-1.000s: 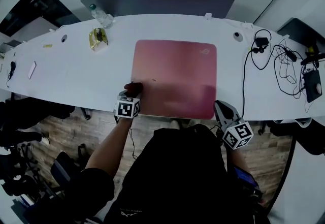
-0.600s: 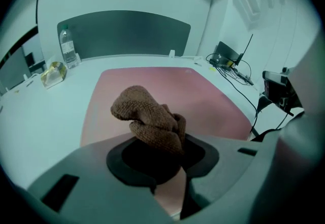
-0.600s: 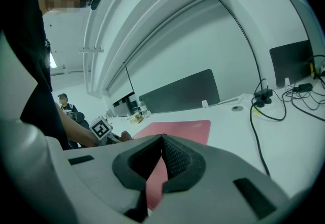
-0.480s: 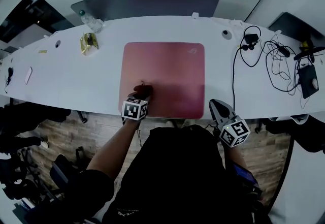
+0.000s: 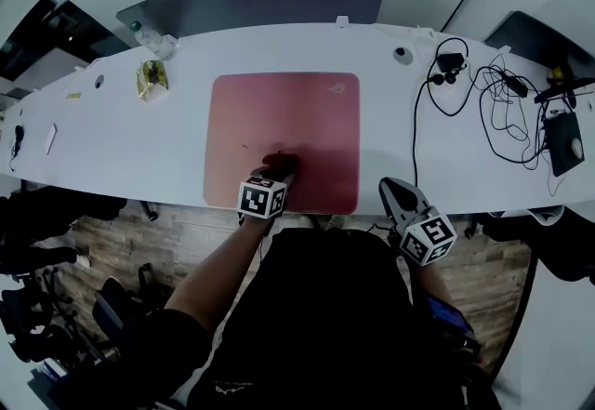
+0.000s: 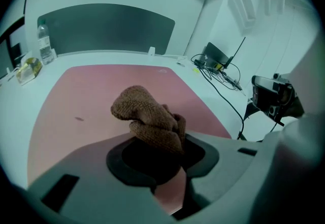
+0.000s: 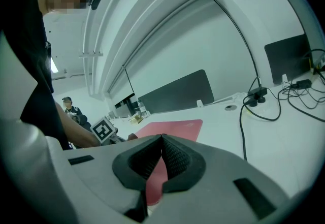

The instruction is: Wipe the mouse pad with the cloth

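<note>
cloth [image 6: 150,121] is bunched in the jaws of your left gripper [image 6: 158,153] at the near edge of the mouse pad [image 5: 307,111], mid-wipe by my reading, so next sweep toward its far edge, while your right gripper [image 7: 161,162], jaws together on nothing, hangs off its near right corner.

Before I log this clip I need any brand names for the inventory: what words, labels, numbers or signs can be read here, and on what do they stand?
No text is readable in any view.
Mouse pad: pale mark at its far right corner, too small to read.
Bottle: label blurred.
Gold packet: print too small to read.
Marker cubes, left and right: black-and-white square patterns, no letters.
</note>
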Action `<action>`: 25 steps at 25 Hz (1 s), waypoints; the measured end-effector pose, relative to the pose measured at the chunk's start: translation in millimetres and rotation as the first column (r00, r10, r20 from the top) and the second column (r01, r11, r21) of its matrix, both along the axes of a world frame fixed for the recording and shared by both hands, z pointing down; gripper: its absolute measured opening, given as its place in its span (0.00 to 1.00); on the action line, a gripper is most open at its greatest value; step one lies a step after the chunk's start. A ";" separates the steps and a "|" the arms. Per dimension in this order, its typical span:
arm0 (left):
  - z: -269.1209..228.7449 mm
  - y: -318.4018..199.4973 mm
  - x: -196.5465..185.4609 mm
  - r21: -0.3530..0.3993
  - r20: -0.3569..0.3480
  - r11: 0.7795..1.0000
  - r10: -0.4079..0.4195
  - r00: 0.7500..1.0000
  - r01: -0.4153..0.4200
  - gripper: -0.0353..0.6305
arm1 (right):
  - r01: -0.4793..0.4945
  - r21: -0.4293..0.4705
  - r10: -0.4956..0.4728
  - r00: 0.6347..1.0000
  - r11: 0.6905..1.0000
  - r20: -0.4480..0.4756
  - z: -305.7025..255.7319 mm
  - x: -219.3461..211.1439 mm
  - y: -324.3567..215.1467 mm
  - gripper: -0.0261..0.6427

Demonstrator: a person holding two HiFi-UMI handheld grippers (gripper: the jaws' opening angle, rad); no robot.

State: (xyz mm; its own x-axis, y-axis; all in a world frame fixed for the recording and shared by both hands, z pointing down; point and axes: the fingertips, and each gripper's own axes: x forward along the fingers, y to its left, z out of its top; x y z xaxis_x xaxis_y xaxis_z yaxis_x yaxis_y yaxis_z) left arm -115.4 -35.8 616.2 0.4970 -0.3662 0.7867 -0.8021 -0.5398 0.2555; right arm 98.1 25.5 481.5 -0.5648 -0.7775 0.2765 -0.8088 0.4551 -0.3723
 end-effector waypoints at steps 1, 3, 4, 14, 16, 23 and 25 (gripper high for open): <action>-0.1 0.6 6.1 -0.001 -0.001 1.000 0.006 1.000 -0.006 0.25 | 0.006 -0.003 -0.006 1.000 1.000 0.005 1.2 0.7 -0.1 0.08; -0.1 2.4 18.4 -0.002 0.000 1.000 0.023 1.000 -0.023 0.25 | 0.016 -0.011 -0.015 1.000 1.000 0.015 4.3 2.3 -0.5 0.08; -0.2 3.2 25.2 -0.004 0.000 0.999 0.034 0.999 -0.034 0.25 | 0.018 -0.014 -0.018 1.000 1.000 0.019 5.7 3.8 -1.0 0.08; -1.0 11.9 95.3 -0.065 -0.069 0.992 0.107 0.992 -0.112 0.25 | 0.019 -0.019 -0.018 0.998 1.000 0.058 12.9 19.5 -11.7 0.08; -1.2 14.5 109.5 -0.077 -0.079 0.988 0.130 0.988 -0.137 0.25 | 0.014 -0.019 -0.013 0.998 1.000 0.065 13.6 23.5 -12.7 0.08; -2.7 22.2 153.3 -0.106 -0.115 0.972 0.196 0.974 -0.208 0.25 | -0.002 -0.030 0.005 0.996 1.000 0.085 17.5 39.4 -12.0 0.08; -3.0 24.5 166.0 -0.112 -0.128 0.967 0.214 0.968 -0.228 0.25 | -0.009 -0.030 0.011 0.996 1.000 0.086 19.2 45.2 -12.2 0.08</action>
